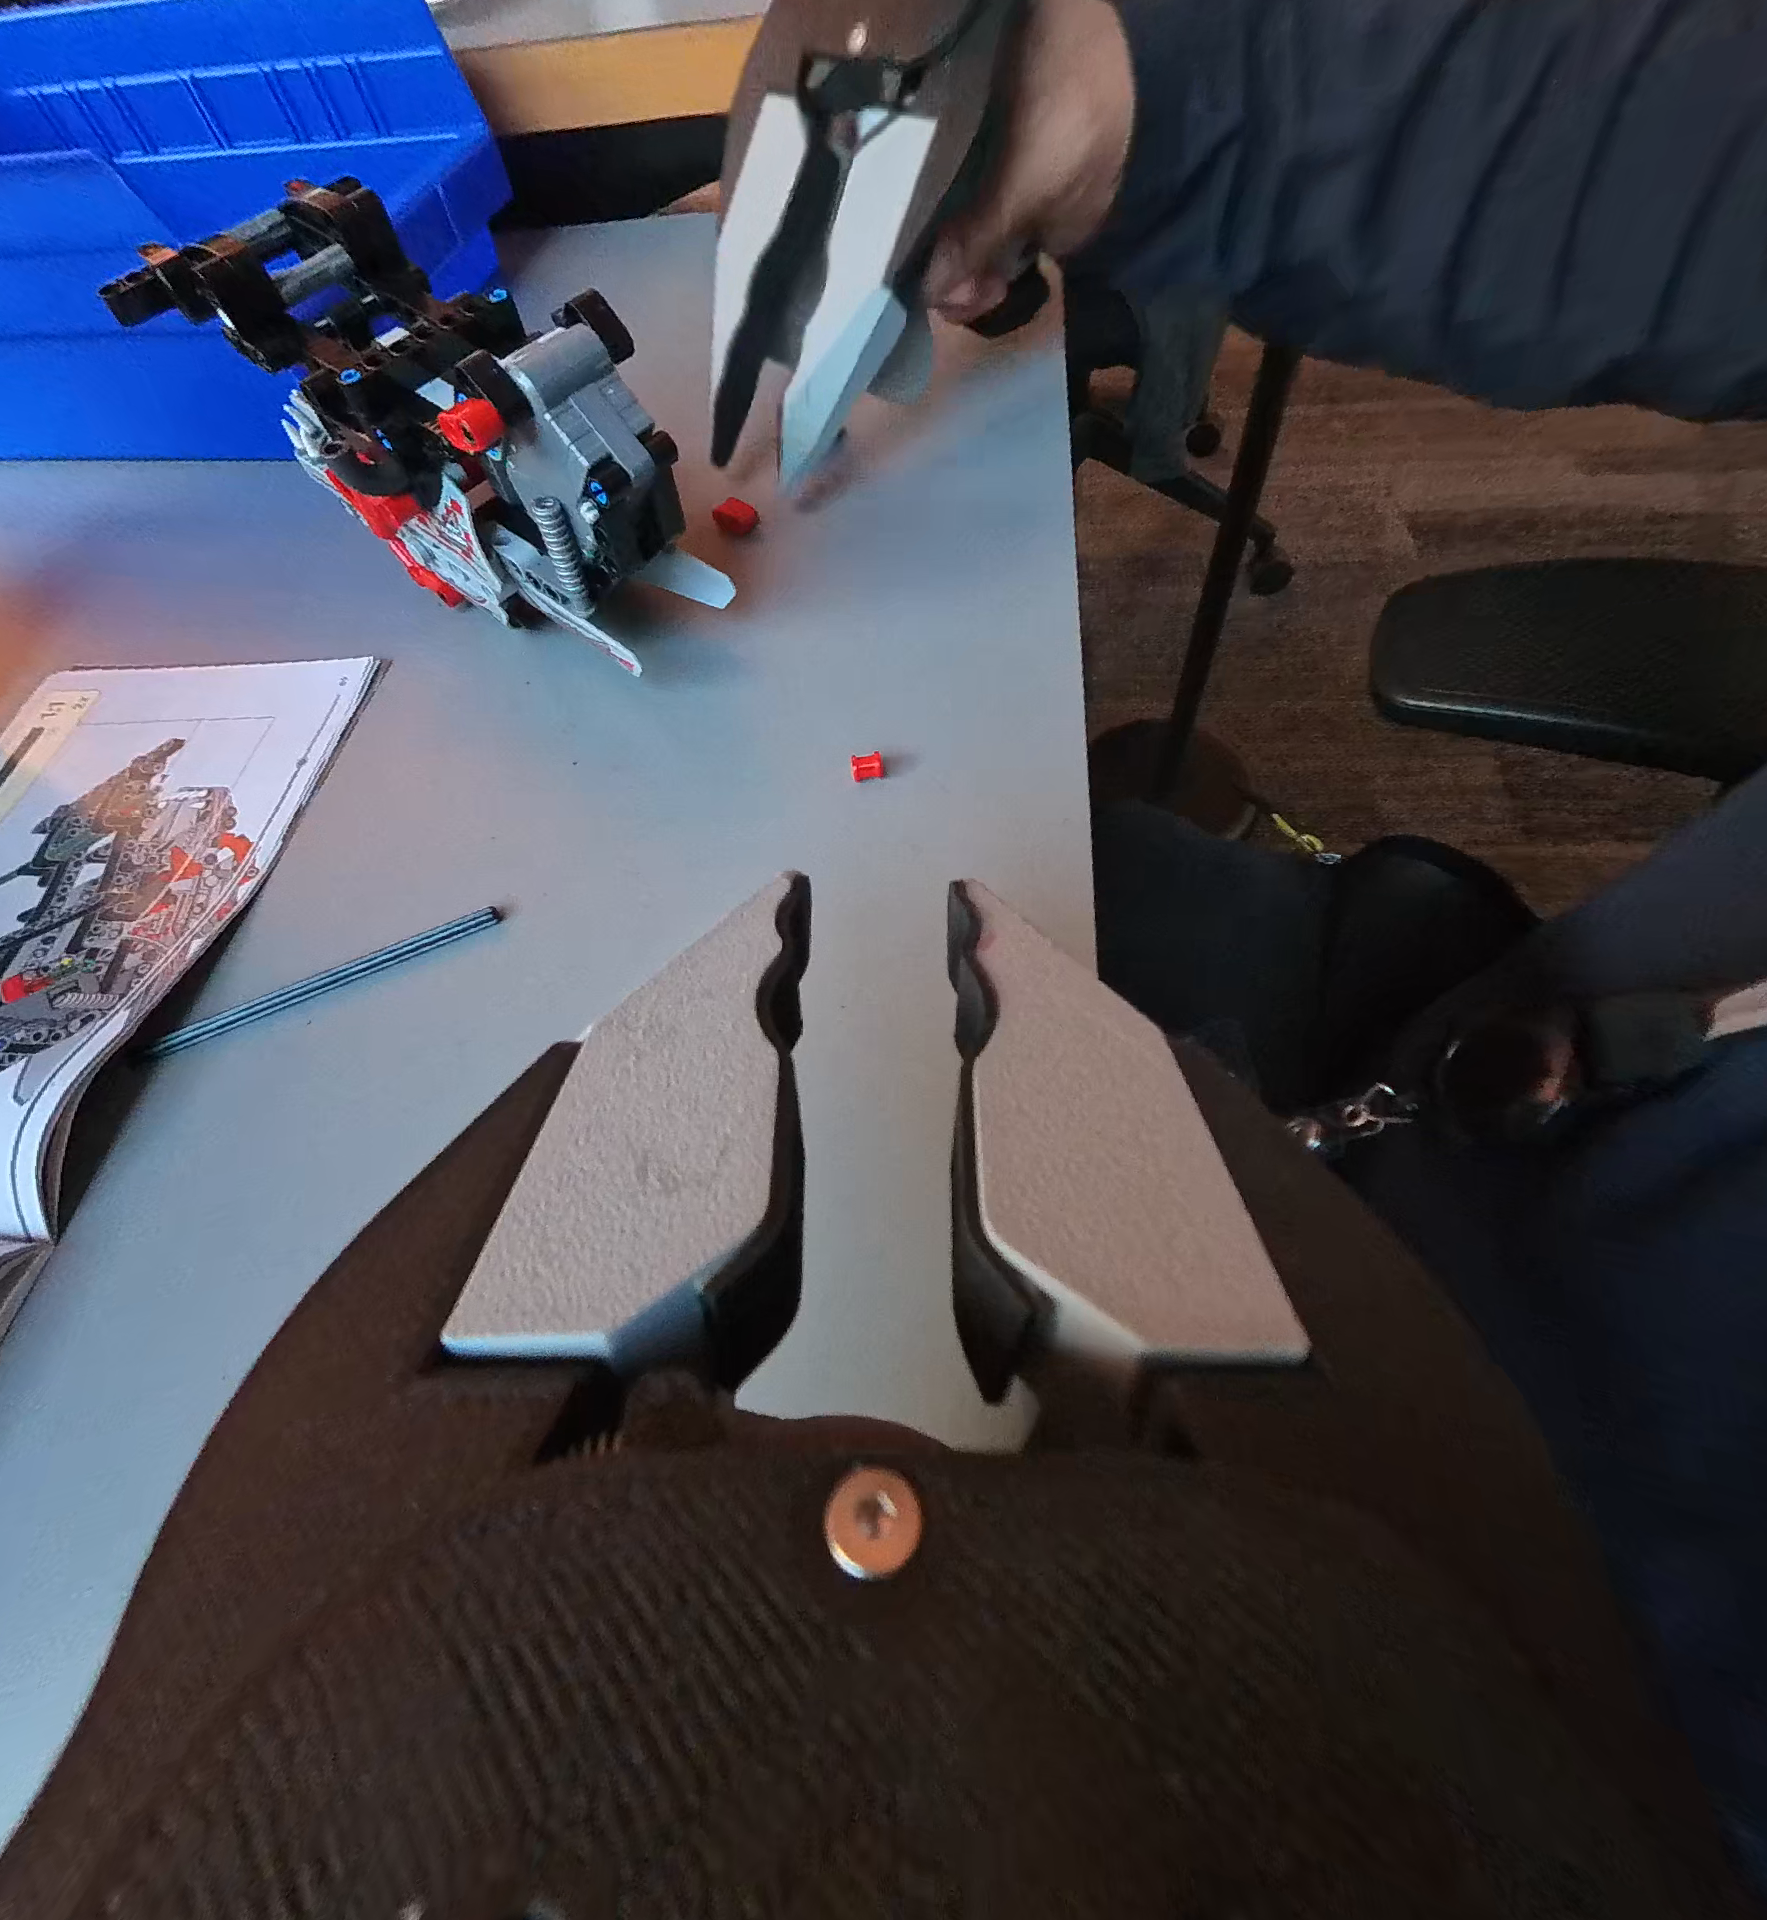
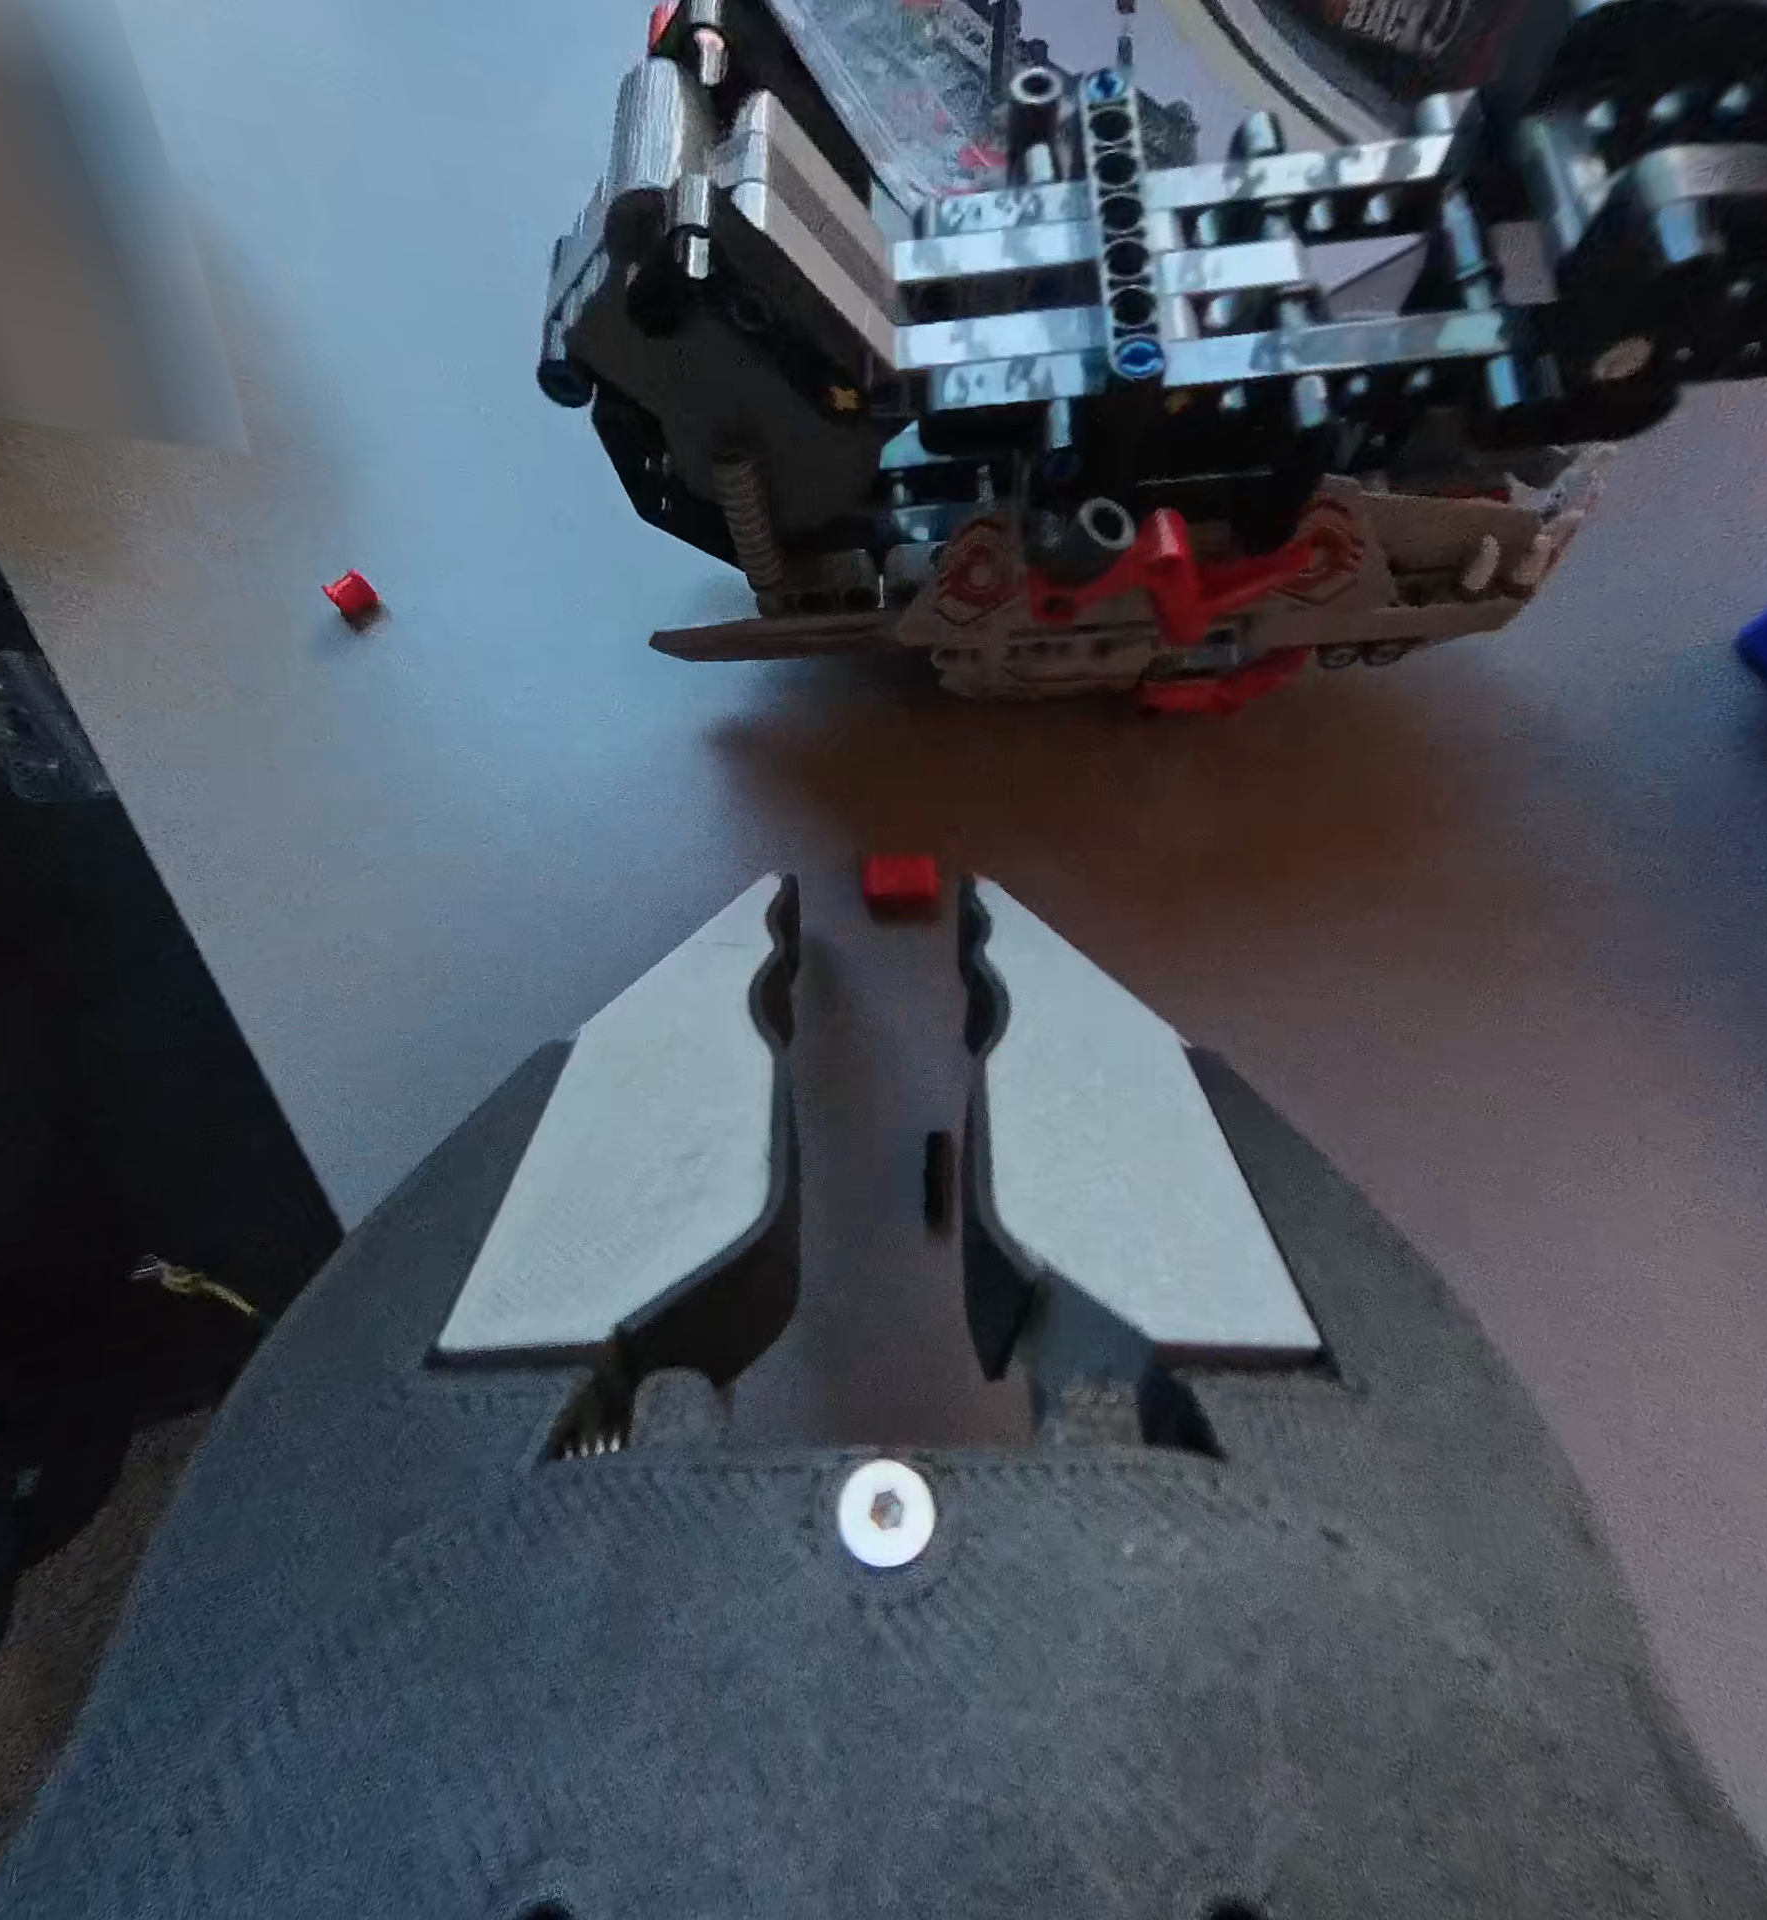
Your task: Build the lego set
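Note:
A black, grey and red lego model [image 1: 443, 436] lies on the grey table [image 1: 650, 831]; it fills the top of the right wrist view [image 2: 1118, 364]. A small red piece [image 1: 734, 515] lies just right of the model. In the right wrist view this piece [image 2: 900, 885] sits on the table just ahead of my right gripper [image 2: 877, 894], which is open and empty. The right gripper also shows in the left wrist view [image 1: 765, 462], tips down near that piece. A second red bush piece [image 1: 866, 767] [image 2: 351, 596] lies alone. My left gripper [image 1: 877, 896] is open and empty, short of it.
An open instruction booklet [image 1: 79, 914] lies at the left with a long dark axle rod [image 1: 323, 979] beside it. Blue bins [image 1: 183, 156] stand behind the model. The table's right edge [image 1: 1076, 623] drops to a floor with chair legs and a black chair seat [image 1: 1585, 665]. The gap from one gripper's tips to the other's is roughly 20 cm.

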